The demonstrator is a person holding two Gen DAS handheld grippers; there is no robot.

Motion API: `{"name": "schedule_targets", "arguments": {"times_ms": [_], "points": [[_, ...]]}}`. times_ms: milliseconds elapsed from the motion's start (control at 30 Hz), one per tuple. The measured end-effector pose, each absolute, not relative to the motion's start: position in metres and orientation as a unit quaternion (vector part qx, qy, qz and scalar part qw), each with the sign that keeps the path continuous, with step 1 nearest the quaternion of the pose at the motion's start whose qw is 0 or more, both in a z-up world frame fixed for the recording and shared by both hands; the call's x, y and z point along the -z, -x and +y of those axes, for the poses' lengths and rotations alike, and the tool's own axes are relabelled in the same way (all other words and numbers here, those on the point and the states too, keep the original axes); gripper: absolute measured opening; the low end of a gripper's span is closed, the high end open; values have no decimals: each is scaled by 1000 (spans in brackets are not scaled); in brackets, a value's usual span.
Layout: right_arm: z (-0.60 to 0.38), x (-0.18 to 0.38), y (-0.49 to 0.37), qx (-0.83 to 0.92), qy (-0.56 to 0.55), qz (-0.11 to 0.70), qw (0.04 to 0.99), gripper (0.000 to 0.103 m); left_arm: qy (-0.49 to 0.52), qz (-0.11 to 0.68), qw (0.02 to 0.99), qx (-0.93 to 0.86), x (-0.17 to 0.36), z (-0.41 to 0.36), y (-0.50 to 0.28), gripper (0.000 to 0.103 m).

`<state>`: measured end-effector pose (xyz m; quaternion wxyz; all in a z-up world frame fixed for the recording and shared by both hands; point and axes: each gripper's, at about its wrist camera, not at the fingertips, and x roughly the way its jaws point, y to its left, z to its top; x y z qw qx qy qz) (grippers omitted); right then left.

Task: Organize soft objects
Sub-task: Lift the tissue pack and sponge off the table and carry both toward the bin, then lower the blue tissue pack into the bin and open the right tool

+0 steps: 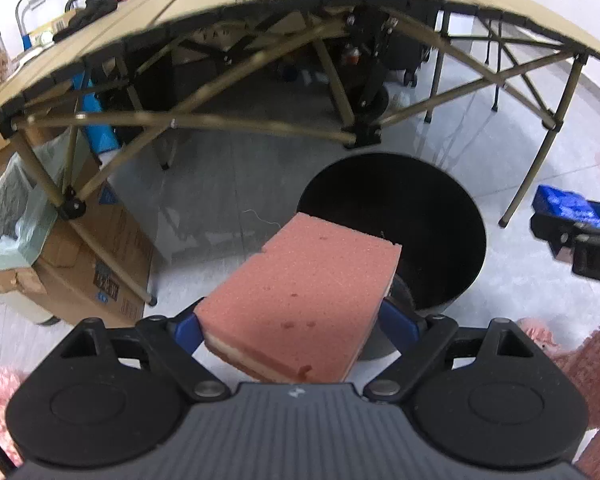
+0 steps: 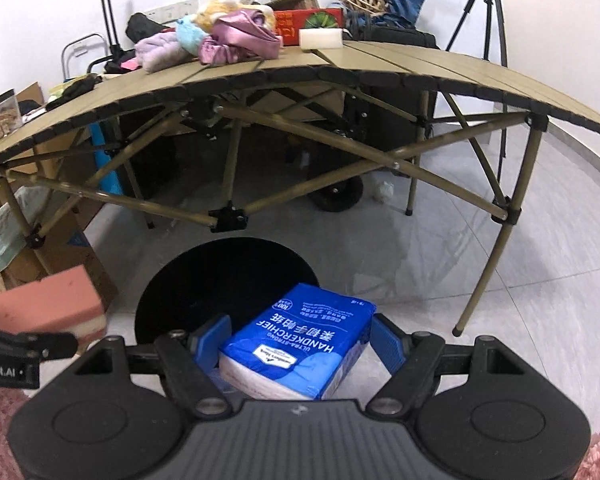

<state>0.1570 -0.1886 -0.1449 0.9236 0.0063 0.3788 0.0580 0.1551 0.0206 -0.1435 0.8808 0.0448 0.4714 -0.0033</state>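
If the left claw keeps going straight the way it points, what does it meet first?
Most likely the black bin: the left claw, shut on the pink sponge, aims at its open mouth, near the rim. Depth is unclear.

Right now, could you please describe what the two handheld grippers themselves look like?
Both match: the left gripper and right gripper have a ribbed grey body, black linkage arms with silver pivot pins, two round black discs and blue ribbed fingers. White lettering marks the left gripper's side.
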Motion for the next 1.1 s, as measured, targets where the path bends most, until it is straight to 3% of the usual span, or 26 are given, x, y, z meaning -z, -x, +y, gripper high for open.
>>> {"name": "schedule_targets", "arguments": {"times_ms": [500,1100], "points": [[-212,173,-192,-7,-41,432,901,75,-63,545,836,-31,177,30,-168,89],[-160,179,-217,-74,0,441,894,75,-27,560,825,-66,181,62,-173,89]]}}
